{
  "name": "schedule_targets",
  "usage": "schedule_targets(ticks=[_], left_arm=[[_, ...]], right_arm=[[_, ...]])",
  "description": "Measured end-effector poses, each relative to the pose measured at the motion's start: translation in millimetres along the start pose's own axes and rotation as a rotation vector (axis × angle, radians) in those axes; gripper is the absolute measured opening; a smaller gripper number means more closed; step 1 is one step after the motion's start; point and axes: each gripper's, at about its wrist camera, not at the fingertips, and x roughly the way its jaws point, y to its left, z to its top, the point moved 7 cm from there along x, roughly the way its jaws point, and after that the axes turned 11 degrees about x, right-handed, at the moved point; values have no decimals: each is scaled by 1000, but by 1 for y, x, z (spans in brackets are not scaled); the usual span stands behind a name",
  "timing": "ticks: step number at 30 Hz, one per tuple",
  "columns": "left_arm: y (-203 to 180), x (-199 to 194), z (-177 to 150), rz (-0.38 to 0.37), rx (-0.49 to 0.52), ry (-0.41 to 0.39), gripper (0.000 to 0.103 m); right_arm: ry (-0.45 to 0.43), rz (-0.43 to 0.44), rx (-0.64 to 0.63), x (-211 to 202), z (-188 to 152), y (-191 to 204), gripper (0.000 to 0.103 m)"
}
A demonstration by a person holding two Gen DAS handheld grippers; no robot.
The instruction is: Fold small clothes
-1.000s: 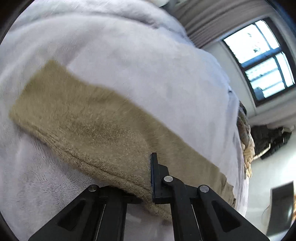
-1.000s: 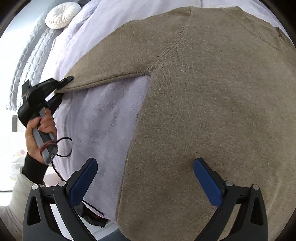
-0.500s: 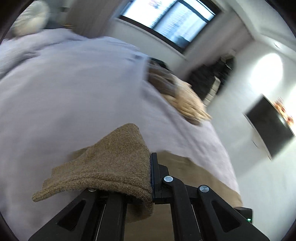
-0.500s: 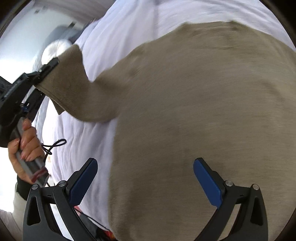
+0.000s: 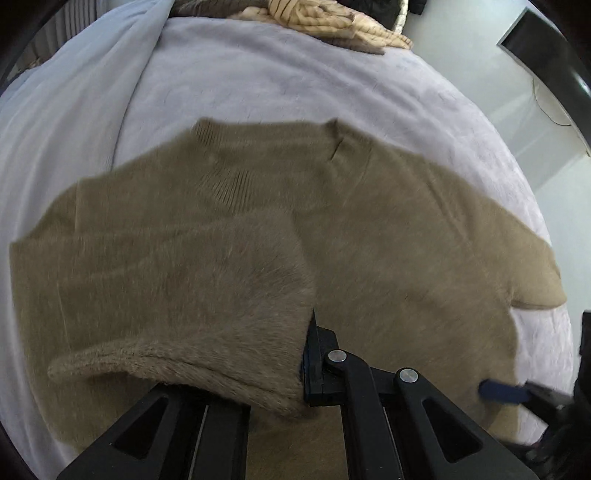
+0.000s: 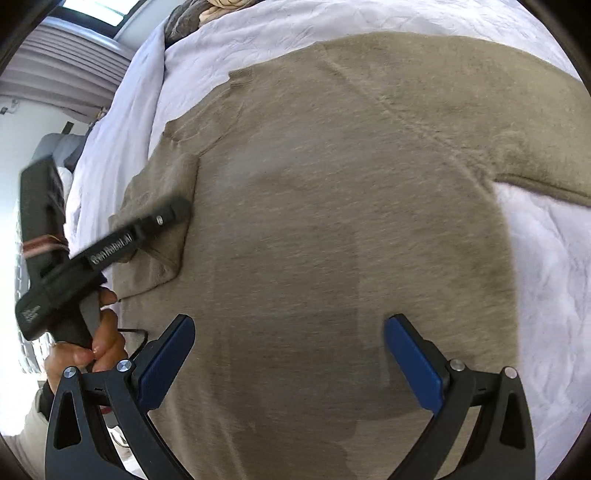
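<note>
Sweater: we see a tan, fuzzy knitted sweater spread flat over the bed, ribbed neckline toward the far end, and it fills most of both wrist views.
Sleeve: we have one tan sleeve folded over the sweater's body; its cuff end hangs from our left tool.
Left gripper: our black left gripper is clamped on the sleeve, jaws together with the knit pinched between them; in the right wrist view it sits over the sweater's left edge.
Left hand: a hand grips the tool's handle at the bedside.
Right gripper: our right gripper, black with blue pads, stands wide apart above the sweater's lower body, nothing between the pads.
Bed cover: a pale lavender plush blanket lies under everything.
Far end: a heap of beige striped clothes sits at the blanket's far edge, well apart from the sweater.
</note>
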Motion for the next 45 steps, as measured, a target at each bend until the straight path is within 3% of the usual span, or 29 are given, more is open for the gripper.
schedule_targets(ticks=[1,2,4,8,13,16,19,20,21,22,23,26,29,30,31,32,33,37,42,43,44,45], left_arm=[[1,-7,-4,5,-2,-6,26],[2,-16,-7,14,-6,-16,54],[10,-36,-9,64,-3,-64,82],[32,-76,-15,157,12,-109,82],[100,-100,-26,318,-137,-115,82],[143,-91,-51,346,-258,-41,82],[171,-72,-70,398,-313,19,82],[176,-66,-76,406,-322,40,82],[178,-60,-77,406,-325,47,82],[180,-57,-81,405,-328,48,82],[180,-54,-83,405,-332,45,82],[177,-49,-84,417,-323,35,82],[176,-43,-82,417,-312,31,83],[176,-43,-83,413,-308,31,83],[174,-40,-79,412,-306,33,83],[175,-40,-80,405,-305,39,83],[176,-40,-78,398,-306,46,83],[186,-40,-52,352,-307,27,83],[198,-21,-22,297,-328,49,83],[199,-19,-21,289,-331,45,72],[198,-20,-19,259,-330,30,47],[198,-22,-18,256,-327,24,40]], right_arm=[[1,-3,-10,-2,2,5,103],[-2,-3,-26,-4,8,12,103],[-21,-10,-79,-2,17,26,103],[-61,-41,-213,-3,31,62,103],[-118,-133,-522,14,26,135,103],[-153,-224,-752,38,7,175,103],[-213,-354,-946,69,-4,202,101],[-240,-407,-997,77,-5,206,97],[-279,-466,-1052,84,-3,208,76],[-307,-508,-1084,87,1,205,28],[-318,-528,-1082,87,8,202,9],[-301,-379,-806,60,43,184,6],[-263,-94,-368,24,81,136,14],[-237,8,-178,16,92,108,31],[-208,70,-40,13,97,85,56],[-174,137,118,12,101,56,66],[-165,170,196,10,101,39,70],[-158,277,344,3,95,3,70],[-157,288,375,1,99,0,69],[-152,283,367,3,101,3,60],[-149,272,349,3,102,6,48],[-142,241,314,6,105,11,18]])
